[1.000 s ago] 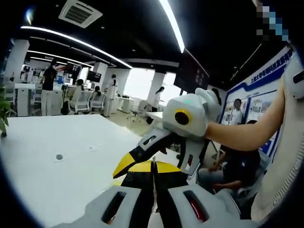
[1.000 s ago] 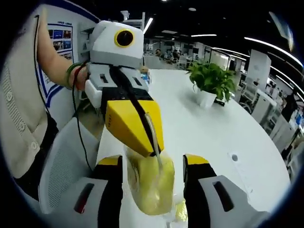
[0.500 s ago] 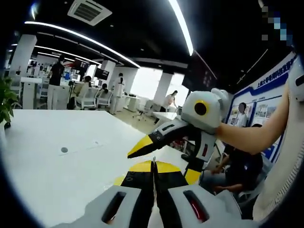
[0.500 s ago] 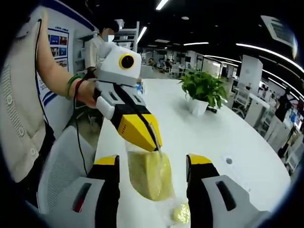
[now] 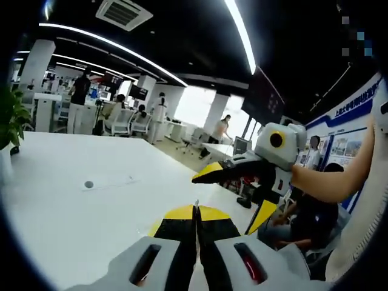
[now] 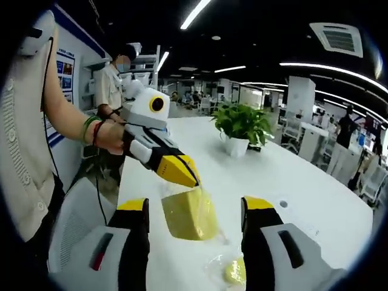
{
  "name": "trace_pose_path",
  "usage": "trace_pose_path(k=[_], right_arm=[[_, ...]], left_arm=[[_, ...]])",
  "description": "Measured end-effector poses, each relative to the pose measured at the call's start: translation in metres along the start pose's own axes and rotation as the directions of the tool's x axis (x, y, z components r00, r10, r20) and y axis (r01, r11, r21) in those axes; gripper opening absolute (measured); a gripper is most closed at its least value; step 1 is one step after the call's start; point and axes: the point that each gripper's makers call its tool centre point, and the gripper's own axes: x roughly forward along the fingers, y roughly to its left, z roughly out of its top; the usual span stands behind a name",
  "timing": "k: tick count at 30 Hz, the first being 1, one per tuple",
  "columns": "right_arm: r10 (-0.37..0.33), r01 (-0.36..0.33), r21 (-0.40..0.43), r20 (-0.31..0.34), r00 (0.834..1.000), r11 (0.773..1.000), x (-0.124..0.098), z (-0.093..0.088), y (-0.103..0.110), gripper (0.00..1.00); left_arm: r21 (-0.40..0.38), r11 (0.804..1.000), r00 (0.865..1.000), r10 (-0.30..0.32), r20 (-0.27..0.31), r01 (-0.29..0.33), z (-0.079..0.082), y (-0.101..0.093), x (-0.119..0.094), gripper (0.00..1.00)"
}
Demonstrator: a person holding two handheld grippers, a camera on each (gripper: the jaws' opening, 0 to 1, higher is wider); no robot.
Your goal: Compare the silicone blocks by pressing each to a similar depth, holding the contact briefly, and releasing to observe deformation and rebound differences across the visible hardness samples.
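Right tongs [image 6: 194, 209] up close in the right gripper view, jaws spread wide with nothing between the yellow pads. Framed in that gap sits the yellow silicone block [image 6: 189, 213], wrapped in clear film, resting on the white bench [image 6: 291, 182]. A smaller yellow sample [image 6: 235, 271] lies nearer the camera, low by the right jaw, also in clear wrap.

Just above the block, the left tongs [image 6: 195, 183] reach in from the left, jaws pressed together, their tip at the block's upper edge on a bit of the film; whether they grip it I cannot tell. A hand [image 6: 112, 134] with a green wristband holds them.

Left gripper view: the same left tongs [image 5: 196, 207] show their jaws closed to a thin seam, and the right tongs [image 5: 233, 200] hang open beyond.

Farther along the bench stands a potted plant [image 6: 240, 126].
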Motion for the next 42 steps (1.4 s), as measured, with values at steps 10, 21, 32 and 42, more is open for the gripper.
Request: trace_pose_path(k=[10,21,32,42], right_arm=[[-0.111,0.107,0.064,0.065,0.992,0.992,-0.029,-0.006,-0.005,0.55],[-0.244,0.231,0.146,0.075,0.967,0.962,-0.061,-0.028,-0.013,0.54],[-0.329,0.315,0.197,0.044,0.943,0.929,-0.093,-0.05,-0.004,0.53],[-0.386,0.374,0.237,0.005,0.923,0.897,-0.108,-0.07,0.001,0.5]], left_arm=[[-0.034,0.999,0.999,0.037,0.012,-0.037,-0.002,0.012,-0.004,0.0],[-0.057,0.993,0.995,0.103,0.003,-0.102,-0.012,0.036,-0.006,0.0],[-0.125,0.98,0.987,0.157,-0.009,-0.157,-0.034,0.063,-0.002,0.0],[-0.176,0.967,0.983,0.186,-0.016,-0.185,-0.048,0.082,0.008,0.0]])
